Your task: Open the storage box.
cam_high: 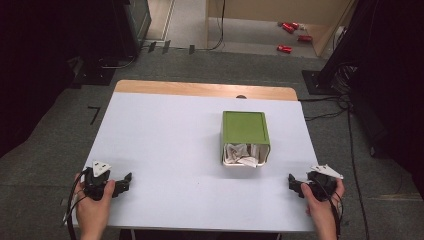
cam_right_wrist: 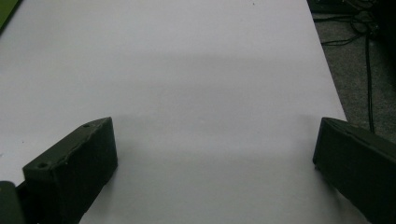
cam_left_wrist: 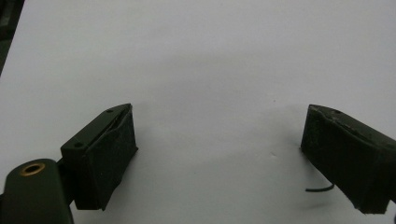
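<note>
Green box [cam_high: 244, 128] on its side, right of the table's middle, open mouth toward the person, crumpled white paper [cam_high: 242, 155] spilling at the mouth. Nothing holding it, nothing touching it.

Right gripper [cam_high: 296, 184] near the table's front right corner, just off the box's near corner; jaws spread wide, nothing between them, bare tabletop ahead in the right gripper view. Left gripper [cam_high: 125, 183] at the front left, well apart from the box; jaws likewise spread and empty in the left gripper view.

White table [cam_high: 165, 140] otherwise bare, a wooden strip along its far edge.

Likely trouble: light box, lying loose, apt to slide or roll away under a one-sided push rather than be gripped; paper apt to drag out and scatter if a jaw catches it. Box possibly too wide for one jaw span, so a slipped pinch on a thin wall.

Hard to make out: how much paper sits deeper inside, and whether anything else lies under it. Small red things [cam_high: 291, 35] on the floor beyond the table too blurred to name.
</note>
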`<state>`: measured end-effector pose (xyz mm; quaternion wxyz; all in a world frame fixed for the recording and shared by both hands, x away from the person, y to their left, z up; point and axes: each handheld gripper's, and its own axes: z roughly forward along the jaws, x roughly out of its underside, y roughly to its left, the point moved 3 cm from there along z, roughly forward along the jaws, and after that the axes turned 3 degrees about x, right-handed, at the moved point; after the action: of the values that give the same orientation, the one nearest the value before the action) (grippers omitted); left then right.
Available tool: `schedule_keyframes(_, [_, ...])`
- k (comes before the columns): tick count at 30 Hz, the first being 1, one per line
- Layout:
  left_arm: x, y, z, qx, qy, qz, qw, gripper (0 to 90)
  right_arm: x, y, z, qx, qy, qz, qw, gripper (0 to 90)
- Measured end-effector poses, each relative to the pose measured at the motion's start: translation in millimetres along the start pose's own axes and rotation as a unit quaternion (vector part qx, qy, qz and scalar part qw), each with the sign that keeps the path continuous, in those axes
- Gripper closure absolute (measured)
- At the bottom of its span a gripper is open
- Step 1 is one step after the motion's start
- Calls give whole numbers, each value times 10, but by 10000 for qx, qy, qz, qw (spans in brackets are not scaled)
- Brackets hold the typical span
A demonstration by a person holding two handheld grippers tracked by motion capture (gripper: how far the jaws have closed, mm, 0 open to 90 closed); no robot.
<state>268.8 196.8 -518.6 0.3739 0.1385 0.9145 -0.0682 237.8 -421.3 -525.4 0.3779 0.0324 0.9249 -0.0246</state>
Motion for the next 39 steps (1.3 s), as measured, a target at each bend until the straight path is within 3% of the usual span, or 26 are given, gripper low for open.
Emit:
schedule_keyframes(8, [-2,1,0,10,-2,-14,10000,108,0,10,-11,20,-8,19,10000,6])
schedule_keyframes(12, [-2,7,-3,39,-9,-46,10000,108,-15,22,-43,62,-113,52,9999,125])
schedule_keyframes(21, [3,1,0,6,-4,1,10000,107,-69,109,-121,-105,-217,180,9995,124])
schedule_keyframes(26, [3,1,0,6,-5,4,10000,107,-139,222,-179,-210,-345,126,9991,124])
schedule_keyframes(32, [3,0,-1,4,-7,5,10000,107,-184,256,-202,-212,-361,114,9991,125])
schedule_keyframes(39, [4,1,0,6,-7,1,10000,107,-257,378,-292,-402,-437,40,9982,126])
